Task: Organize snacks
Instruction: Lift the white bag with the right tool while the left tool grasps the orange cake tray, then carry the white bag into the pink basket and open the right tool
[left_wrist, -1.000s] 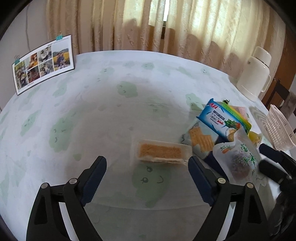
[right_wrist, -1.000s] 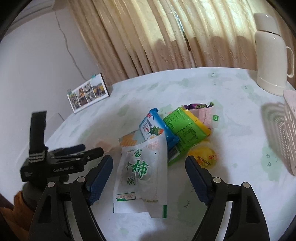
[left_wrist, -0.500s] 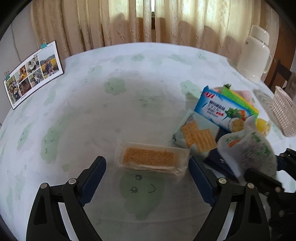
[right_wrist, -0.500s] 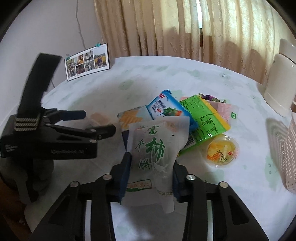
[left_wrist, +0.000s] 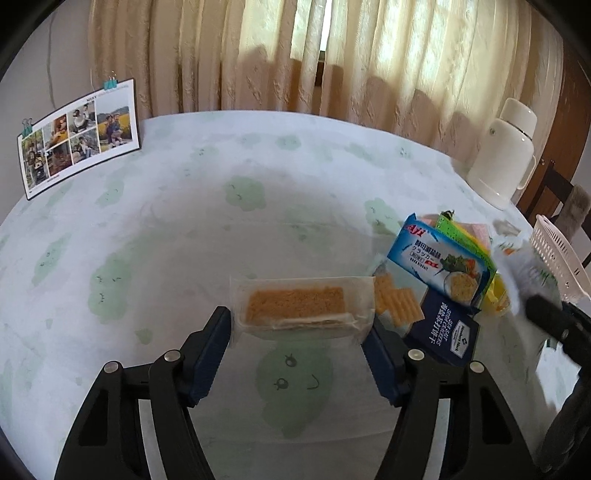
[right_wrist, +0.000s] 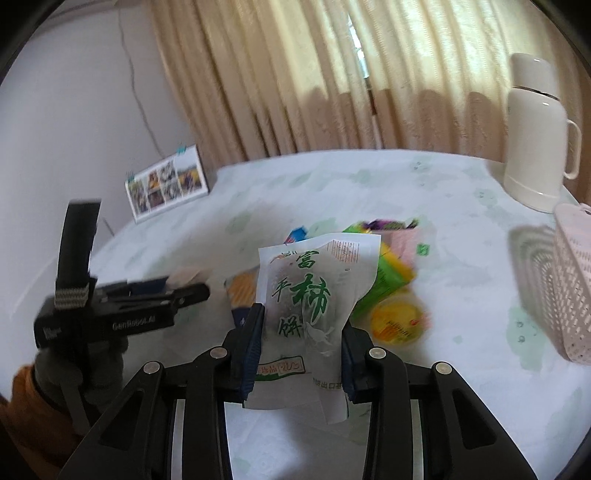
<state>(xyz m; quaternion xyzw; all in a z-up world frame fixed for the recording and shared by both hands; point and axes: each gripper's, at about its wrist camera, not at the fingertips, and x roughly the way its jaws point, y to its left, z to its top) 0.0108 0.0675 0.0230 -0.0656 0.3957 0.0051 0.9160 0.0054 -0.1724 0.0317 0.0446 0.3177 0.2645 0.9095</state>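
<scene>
- At the lower middle of the left wrist view, the left claw (left_wrist: 297, 334) has just been closing on a clear-wrapped wafer packet (left_wrist: 301, 308); both blue pads touch the wrapper's short ends.
- That packet lies flat on the counter (left_wrist: 184, 229), long axis running left to right across the frame, square to the fingers.
- Just right of it sit a cracker pack (left_wrist: 397, 304), a dark blue box (left_wrist: 448, 332) and a light blue snack bag (left_wrist: 441, 262) tilted up toward the upper left.
- At the lower centre of the right wrist view, the right claw (right_wrist: 301, 341) is clamped on a white bag with green characters (right_wrist: 314, 291), pads pressing both side edges.
- This bag stands upright between the fingers, long axis running bottom to top of the frame, printed face toward the camera, its top corner bent.
- Behind the bag, blurred, lie a green packet (right_wrist: 384, 280) and a yellow jelly cup (right_wrist: 397, 321).
- A pink basket (right_wrist: 574, 280) stands at the right edge, a white thermos (right_wrist: 535, 136) at the upper right.
- A photo card (right_wrist: 166, 182) leans at the counter's far left.
</scene>
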